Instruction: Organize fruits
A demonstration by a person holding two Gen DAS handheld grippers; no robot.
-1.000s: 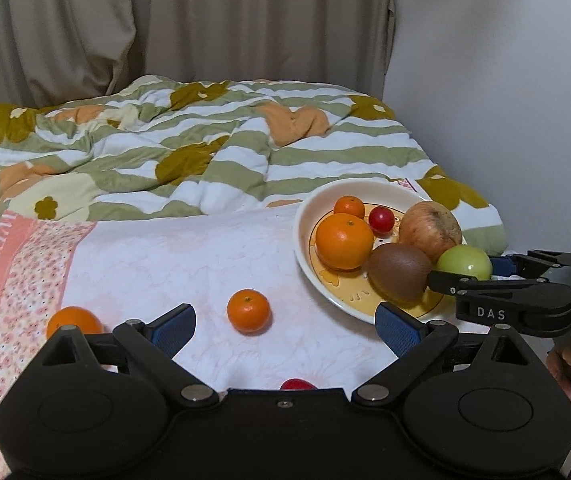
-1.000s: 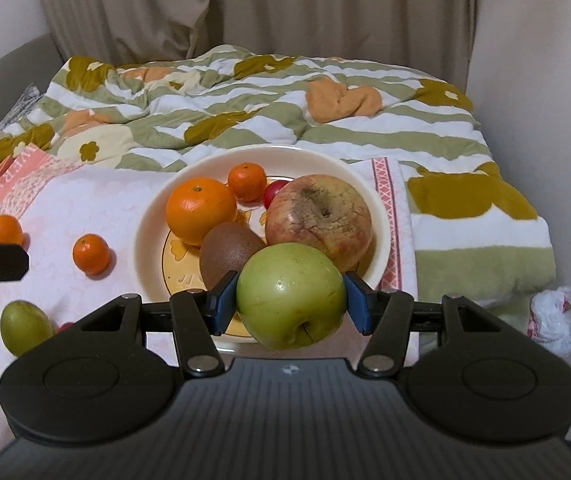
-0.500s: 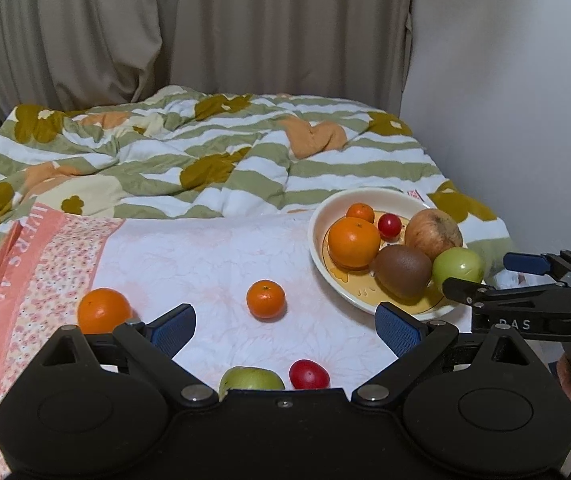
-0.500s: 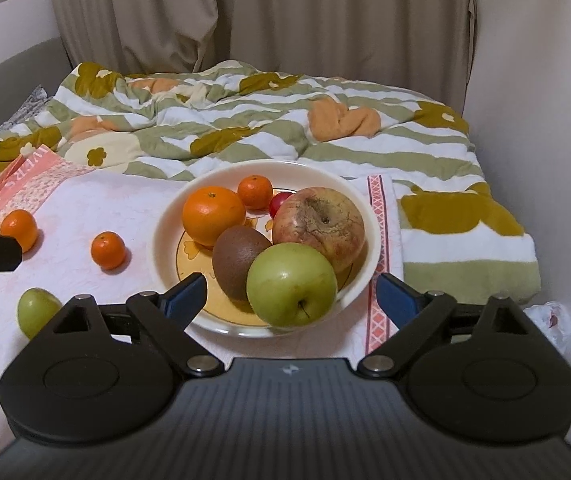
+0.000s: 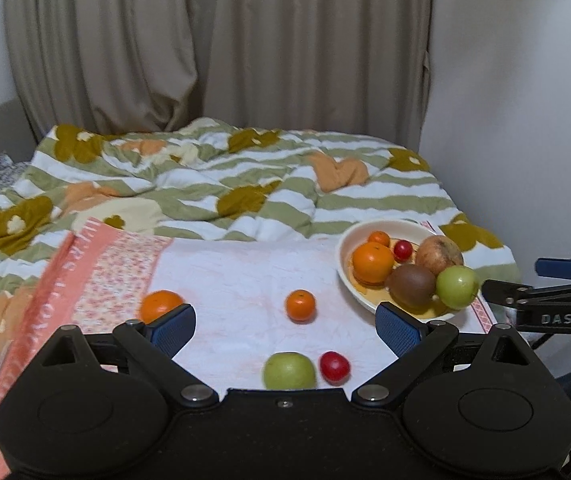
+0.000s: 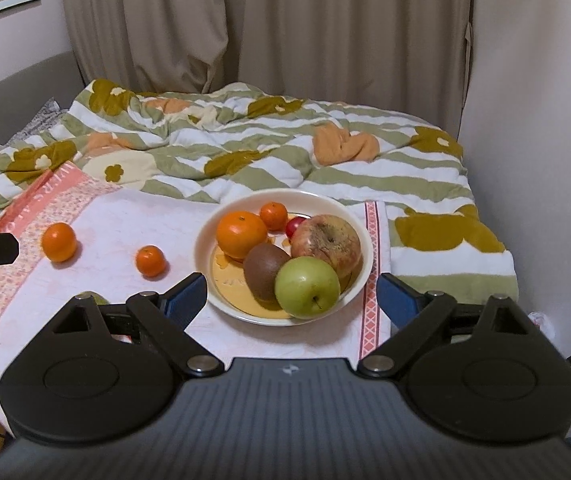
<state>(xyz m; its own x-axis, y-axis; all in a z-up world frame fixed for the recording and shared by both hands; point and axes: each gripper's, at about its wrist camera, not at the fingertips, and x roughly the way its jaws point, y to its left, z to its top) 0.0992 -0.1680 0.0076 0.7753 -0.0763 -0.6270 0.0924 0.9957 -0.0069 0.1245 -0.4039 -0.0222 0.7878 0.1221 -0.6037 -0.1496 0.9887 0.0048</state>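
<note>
The right gripper (image 6: 291,294) has just been opening; its jaws stand wide with nothing between them, and the green apple (image 6: 307,287) sits at the near edge of the bowl (image 6: 357,216). The left gripper (image 5: 285,326) is open and empty too. Four fruits lie loose on the pink cloth (image 5: 225,272), left of the bowl. Likely next: straddle the near green apple (image 5: 289,370) squarely, since it could roll on soft bedding.

The bed (image 6: 465,200) carries a striped quilt (image 6: 285,140) and a pink towel (image 6: 125,232). The towel carries a fruit bowl (image 6: 349,216) near its right edge and loose fruit.
</note>
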